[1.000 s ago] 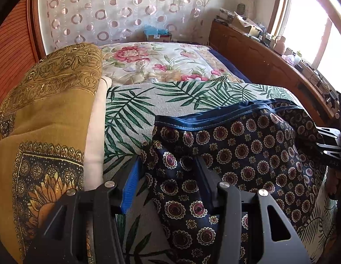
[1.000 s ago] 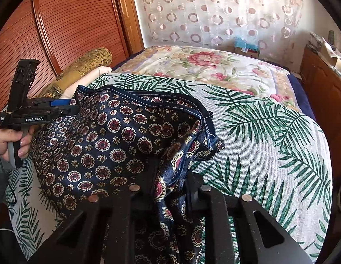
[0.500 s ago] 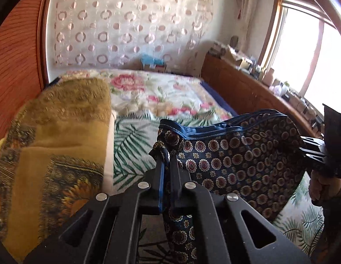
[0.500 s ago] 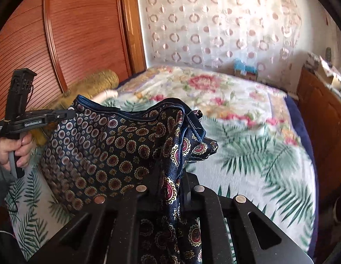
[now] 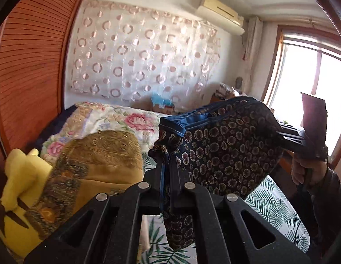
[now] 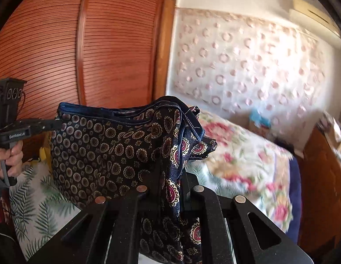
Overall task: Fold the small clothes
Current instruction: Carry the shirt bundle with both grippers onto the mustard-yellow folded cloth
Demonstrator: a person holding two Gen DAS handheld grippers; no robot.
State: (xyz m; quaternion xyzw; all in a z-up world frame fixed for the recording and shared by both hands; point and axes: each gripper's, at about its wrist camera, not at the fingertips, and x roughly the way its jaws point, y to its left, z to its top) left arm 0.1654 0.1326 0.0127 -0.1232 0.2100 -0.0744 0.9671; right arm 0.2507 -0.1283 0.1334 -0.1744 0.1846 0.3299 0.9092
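A small dark navy garment with a round medallion print and a blue waistband (image 5: 223, 145) hangs in the air above the bed, stretched between both grippers. My left gripper (image 5: 167, 162) is shut on its left waistband corner. My right gripper (image 6: 170, 165) is shut on the other corner, where the cloth bunches. The garment also shows in the right wrist view (image 6: 104, 151), with the left gripper (image 6: 54, 124) at its far corner. The right gripper shows in the left wrist view (image 5: 282, 134).
Below lies a bed with a palm-leaf sheet (image 5: 276, 204) and a floral quilt (image 5: 117, 118). A mustard patterned cushion (image 5: 98, 160) and a yellow plush toy (image 5: 19, 180) lie at the left. A wooden wardrobe (image 6: 93, 44) stands left, a wooden sideboard (image 6: 322, 176) right.
Both grippers have risen and tilted up, lifting the garment off the bed. The left gripper closed on the waistband corner between one second ago and half a second ago.
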